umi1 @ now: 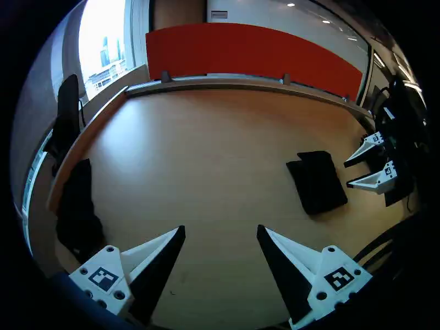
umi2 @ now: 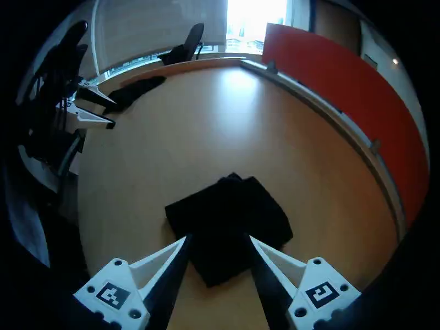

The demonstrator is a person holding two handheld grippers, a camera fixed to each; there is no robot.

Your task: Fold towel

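a folded black towel lies near the table edge. the right gripper hangs above it and the left gripper over bare wood, both with fingers spread.

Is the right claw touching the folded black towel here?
Cannot tell. In the right gripper view the open right claw overlaps the towel without showing height; the left gripper view shows them close, edges unclear.

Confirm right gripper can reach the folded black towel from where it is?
Likely yes. The right gripper is open and pointed at the folded black towel, whose near corner lies between its fingers. Nothing on the table blocks the way. Height above the towel is unclear.
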